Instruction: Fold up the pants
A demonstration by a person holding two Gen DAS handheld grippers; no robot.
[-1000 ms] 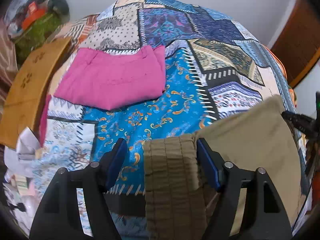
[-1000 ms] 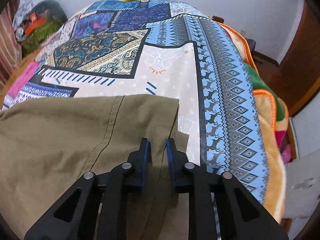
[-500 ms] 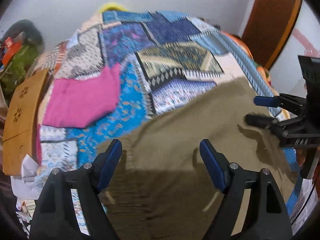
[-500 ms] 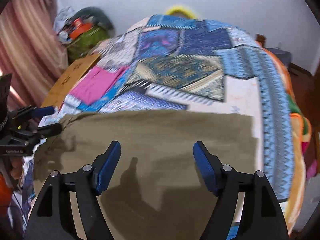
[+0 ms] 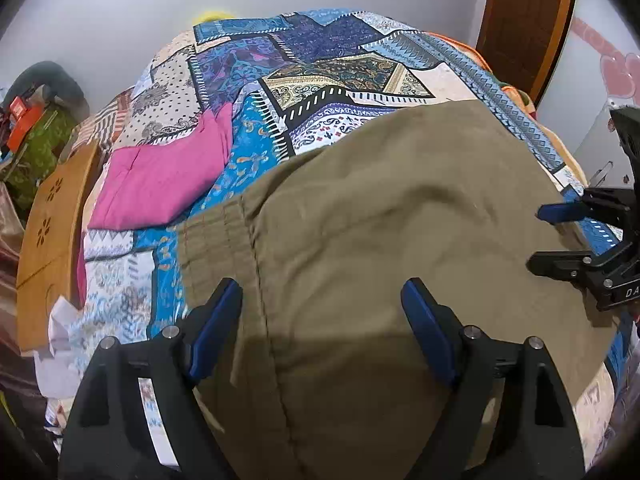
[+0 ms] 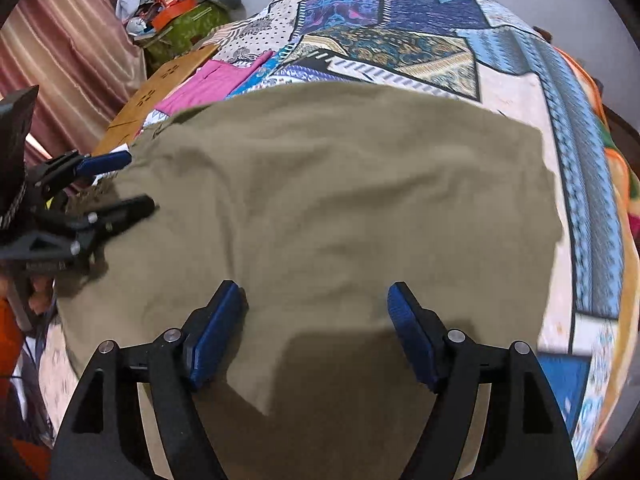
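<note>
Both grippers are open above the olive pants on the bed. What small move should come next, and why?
Probably lower the left gripper onto the elastic waistband and close on it. The olive pants lie spread flat on the patterned bedspread, held by nothing, and the right gripper is open too, over plain cloth. A fold needs a gripped edge, and the waistband is the nearest one.

lighting: even, soft indoor, fairly bright. shadows: dark patch on pants (image 5: 380, 240) between near fingers, both views. distortion: strong fisheye bowing, black vignette at corners. blur: motion smear on bedspread (image 6: 592, 184) right edge and opposite gripper, right wrist view.
</note>
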